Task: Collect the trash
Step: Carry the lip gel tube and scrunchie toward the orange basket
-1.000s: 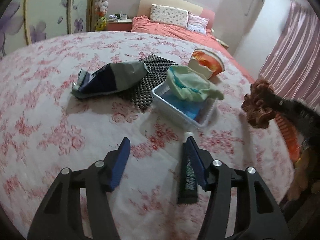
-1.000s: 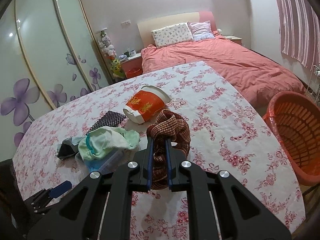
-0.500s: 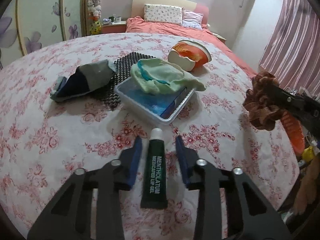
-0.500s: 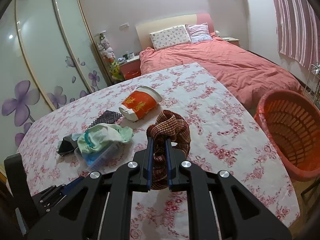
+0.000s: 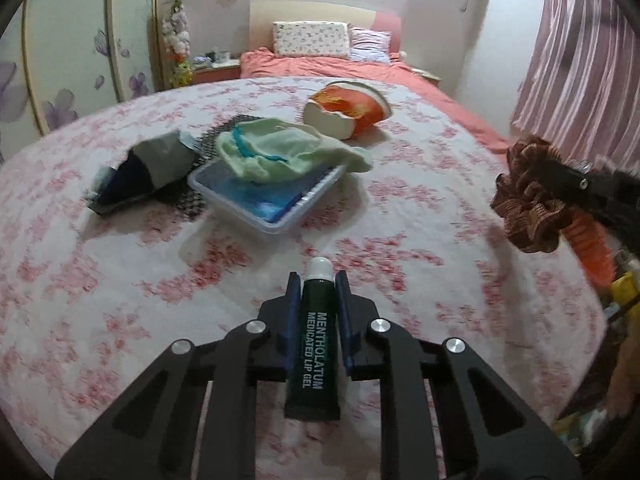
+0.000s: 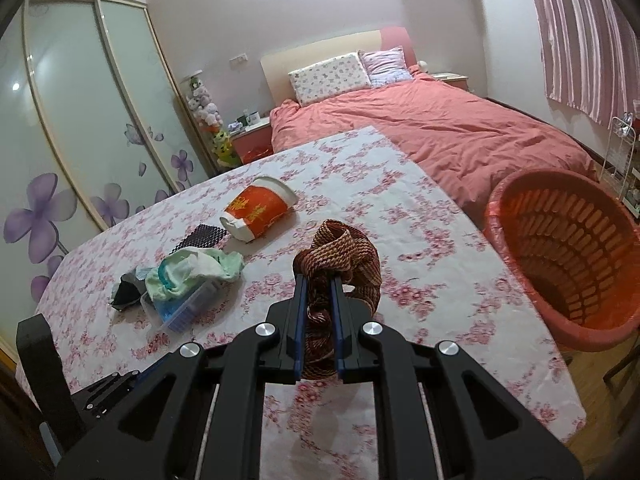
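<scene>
My left gripper is shut on a dark green lip gel tube with a white cap, held over the floral table. My right gripper is shut on a brown woven scrunchie, also seen at the right of the left wrist view. An orange basket stands on the floor past the table's right edge. On the table lie an orange paper cup on its side, a green cloth over a clear tray, and a grey-blue wrapper.
A black mesh mat lies under the tray and wrapper. A bed with a red cover stands behind the table. A wardrobe with sliding doors is at the left. A wire rack stands at the far right.
My left gripper has closed on the lip gel tube and lifted it off the table. My right gripper has carried the scrunchie rightward, closer to the orange basket.
</scene>
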The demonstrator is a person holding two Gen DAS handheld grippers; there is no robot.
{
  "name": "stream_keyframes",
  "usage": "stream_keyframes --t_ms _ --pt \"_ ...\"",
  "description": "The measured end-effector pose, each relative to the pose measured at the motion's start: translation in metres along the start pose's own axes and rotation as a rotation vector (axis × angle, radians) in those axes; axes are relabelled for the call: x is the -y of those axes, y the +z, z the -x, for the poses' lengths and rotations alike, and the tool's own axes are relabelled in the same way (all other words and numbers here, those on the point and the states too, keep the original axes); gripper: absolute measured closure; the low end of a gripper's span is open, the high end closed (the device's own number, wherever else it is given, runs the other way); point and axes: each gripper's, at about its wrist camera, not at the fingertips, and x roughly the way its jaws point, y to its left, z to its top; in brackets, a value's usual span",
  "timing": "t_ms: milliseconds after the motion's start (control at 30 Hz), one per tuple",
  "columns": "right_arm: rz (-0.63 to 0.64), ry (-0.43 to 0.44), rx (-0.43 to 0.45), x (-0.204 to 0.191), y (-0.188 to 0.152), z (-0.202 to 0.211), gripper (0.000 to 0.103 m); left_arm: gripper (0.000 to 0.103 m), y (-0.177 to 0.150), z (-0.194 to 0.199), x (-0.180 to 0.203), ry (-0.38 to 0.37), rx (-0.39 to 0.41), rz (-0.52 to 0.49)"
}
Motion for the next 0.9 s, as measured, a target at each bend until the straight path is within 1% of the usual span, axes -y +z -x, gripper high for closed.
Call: stream_keyframes --t_ms 133,300,633,767,900 --pt "-0.019 -0.007 0.021 0.013 0.002 0.009 0.092 0.085 0.001 0.008 0.009 -0.056 0.022 0.009" --pt "-0.052 -0.006 0.05 0.032 0.004 0.021 0.092 0.085 0.013 0.023 0.031 -0.108 0.062 -0.009" --pt "-0.1 -0.001 0.13 0.068 0.014 0.049 0.092 0.085 0.06 0.041 0.088 -0.232 0.139 -0.035" --pt "-0.125 -0.016 0.17 0.085 0.019 0.059 0.092 0.085 0.078 0.044 0.11 -0.278 0.164 -0.057" --pt "-0.144 -0.049 0.211 0.104 0.025 0.068 0.092 0.085 0.091 0.045 0.135 -0.319 0.183 -0.085"
